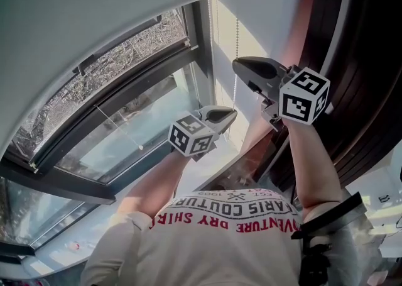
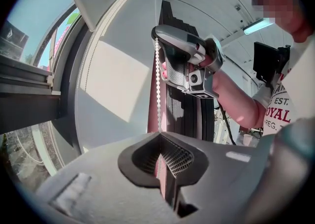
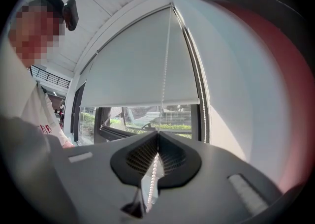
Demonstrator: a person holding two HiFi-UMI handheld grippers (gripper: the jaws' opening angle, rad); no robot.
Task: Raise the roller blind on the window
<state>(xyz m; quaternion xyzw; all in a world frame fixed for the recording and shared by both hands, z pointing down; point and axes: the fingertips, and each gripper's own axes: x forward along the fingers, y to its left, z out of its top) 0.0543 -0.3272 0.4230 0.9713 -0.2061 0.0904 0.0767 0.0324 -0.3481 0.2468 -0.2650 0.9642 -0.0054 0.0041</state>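
The white roller blind (image 1: 94, 8) covers the upper part of the window; its bottom bar (image 3: 140, 104) hangs a little above the open sash. A white bead chain (image 1: 236, 39) hangs beside the window's right edge. My right gripper (image 1: 237, 63) is shut on the bead chain (image 3: 153, 174), which runs up from its jaws toward the blind's top. Below it, my left gripper (image 1: 232, 114) is shut on the same chain (image 2: 158, 80), which rises straight to the right gripper (image 2: 157, 33). The chain's second strand (image 3: 204, 119) hangs free by the frame.
The tilted window sash (image 1: 119, 121) leans inward below the blind. A sunlit white wall (image 1: 264, 8) and a dark slatted panel (image 1: 352, 58) stand right of the chain. The sill (image 1: 75, 244) runs under the window.
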